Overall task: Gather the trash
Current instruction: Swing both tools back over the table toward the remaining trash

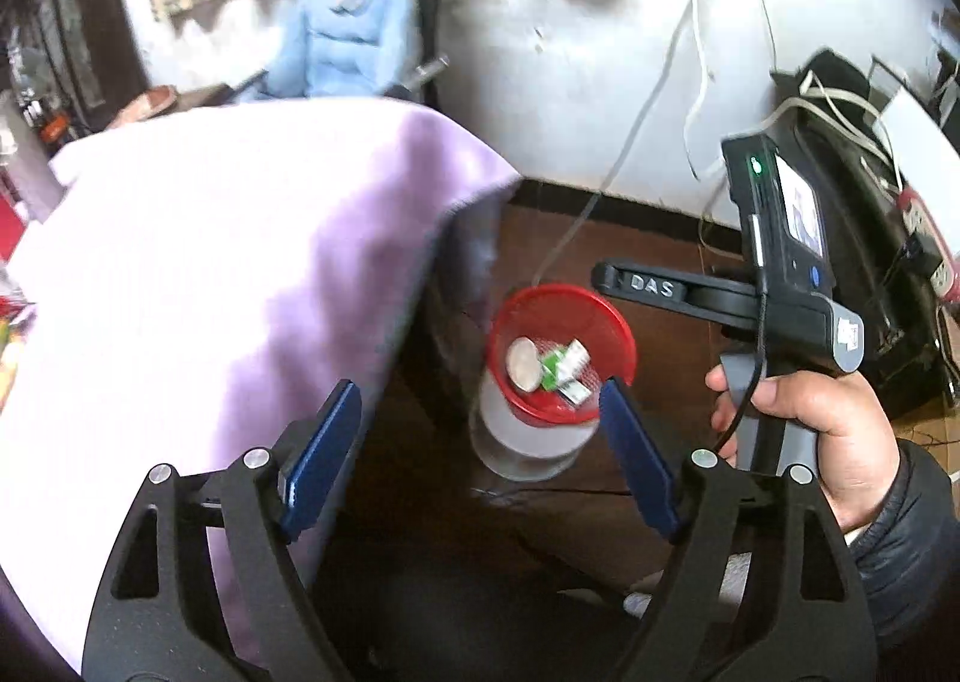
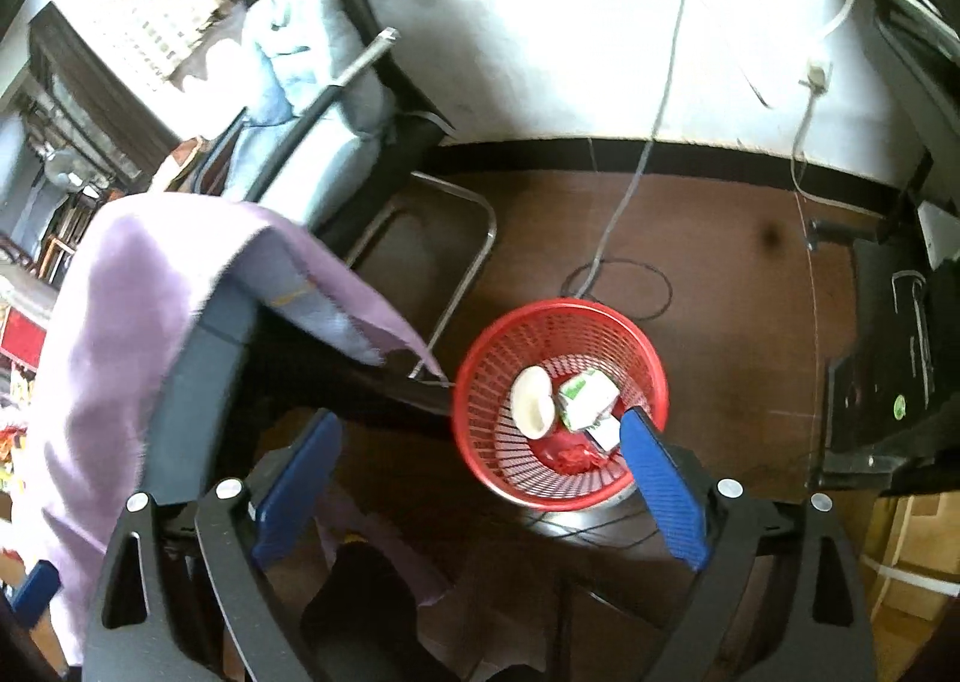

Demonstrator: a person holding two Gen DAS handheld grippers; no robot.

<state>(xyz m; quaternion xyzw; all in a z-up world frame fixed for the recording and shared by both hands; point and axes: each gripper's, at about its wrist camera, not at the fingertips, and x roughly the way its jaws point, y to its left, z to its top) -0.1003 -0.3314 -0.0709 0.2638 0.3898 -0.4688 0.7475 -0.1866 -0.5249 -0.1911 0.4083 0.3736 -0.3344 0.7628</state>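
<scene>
Bin: on floor beside tabletop, holding cup, carton, wrapper. You are hovering left gripper and right gripper, jaws wide, empty. Remaining trash: none showing.

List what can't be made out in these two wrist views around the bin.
- Red basket base: left wrist view, hidden by its own rim and the trash inside.
- Green-and-white carton print: both views, too small and blurred.
- Purple cloth, what lies under it: covered in both views.
- Left edge clutter: cut off by the fisheye rim and blurred.
- Right hand-held gripper fingertips: left wrist view, only one finger shows.
</scene>
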